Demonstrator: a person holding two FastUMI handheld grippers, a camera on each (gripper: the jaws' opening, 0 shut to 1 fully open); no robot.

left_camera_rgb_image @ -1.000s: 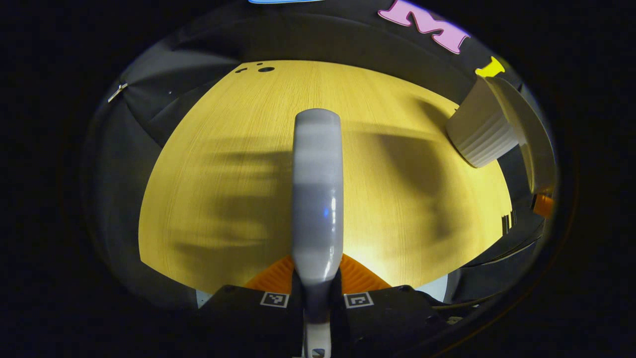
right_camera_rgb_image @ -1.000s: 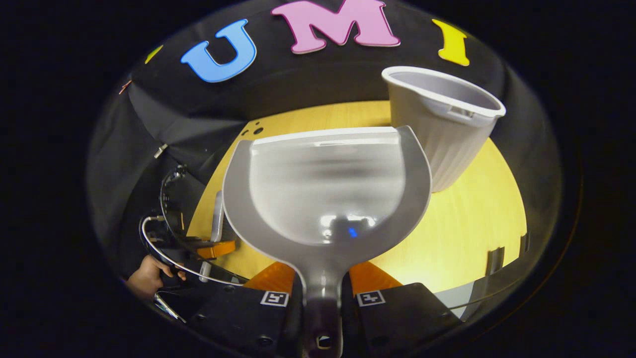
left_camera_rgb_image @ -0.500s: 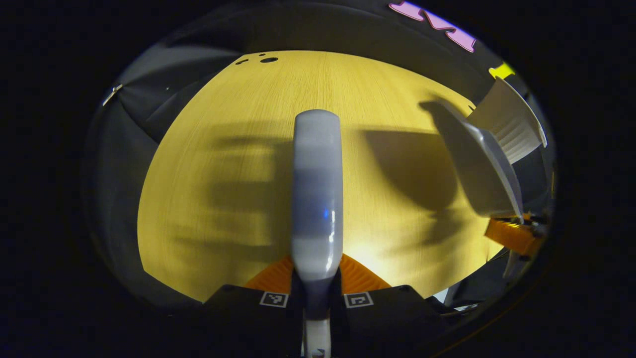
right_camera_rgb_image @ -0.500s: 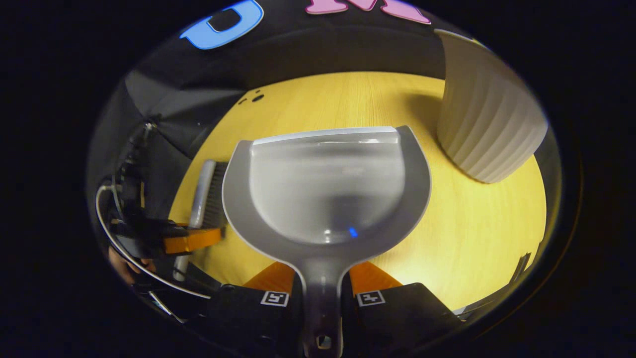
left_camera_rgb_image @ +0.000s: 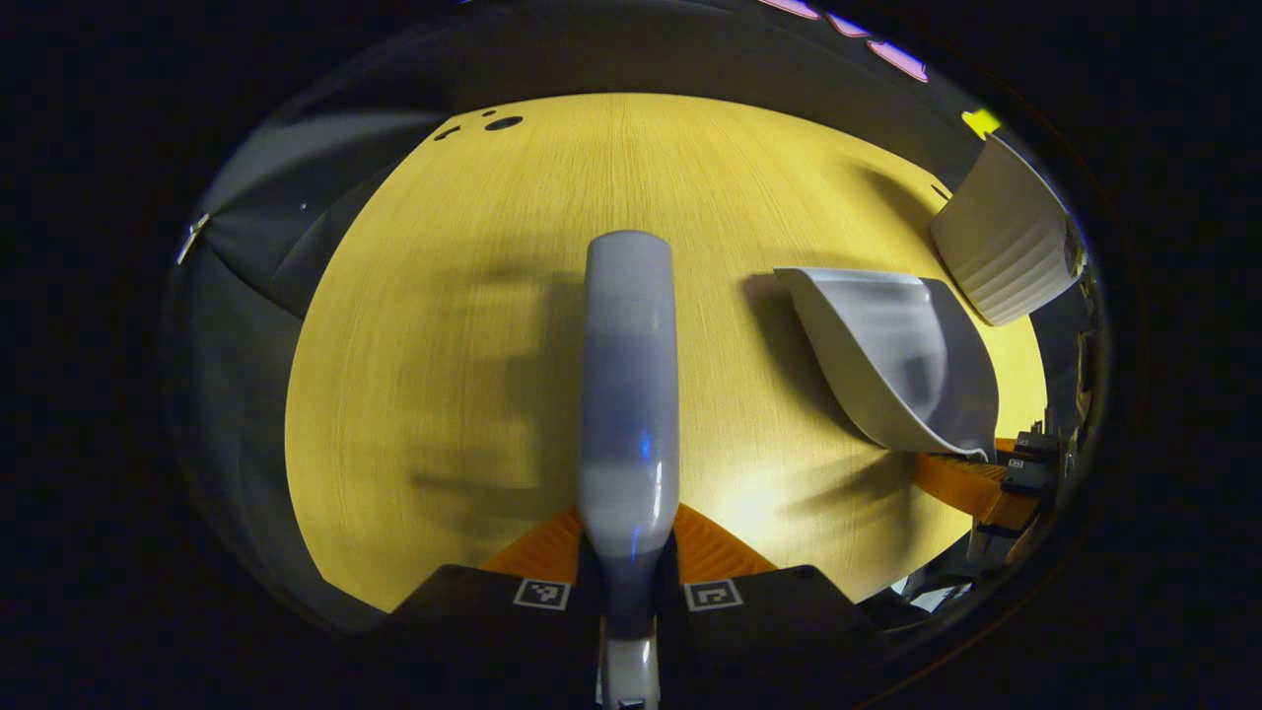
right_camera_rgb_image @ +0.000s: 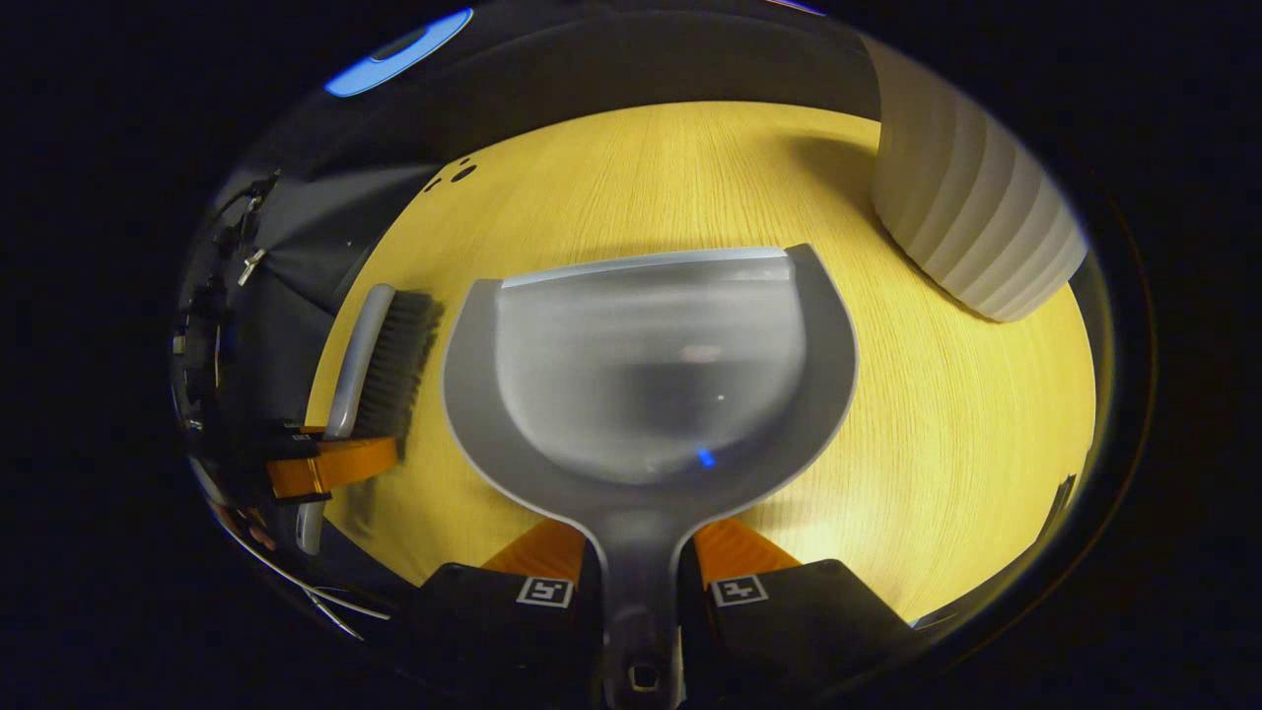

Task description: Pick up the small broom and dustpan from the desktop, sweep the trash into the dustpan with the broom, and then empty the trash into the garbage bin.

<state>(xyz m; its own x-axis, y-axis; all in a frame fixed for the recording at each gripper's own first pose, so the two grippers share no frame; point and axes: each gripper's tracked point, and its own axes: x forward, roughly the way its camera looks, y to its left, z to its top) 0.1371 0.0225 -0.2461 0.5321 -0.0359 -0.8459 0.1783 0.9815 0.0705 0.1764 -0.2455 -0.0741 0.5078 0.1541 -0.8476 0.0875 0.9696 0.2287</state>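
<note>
Grey dustpan [right_camera_rgb_image: 646,380], handle pinched in the right tongs [right_camera_rgb_image: 639,562], lies flat beside the broom [left_camera_rgb_image: 628,385] (pinched by the left tongs [left_camera_rgb_image: 628,552]), bin [right_camera_rgb_image: 971,232] ahead-right.

The booth was dim; light glared on the wooden surface [left_camera_rgb_image: 749,508] near the broom [left_camera_rgb_image: 629,394], soft shadows smeared, fisheye edges bent.

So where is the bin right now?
The white ribbed bin stands on the wooden desktop at the upper right of the right gripper view, just beyond the dustpan.
</note>
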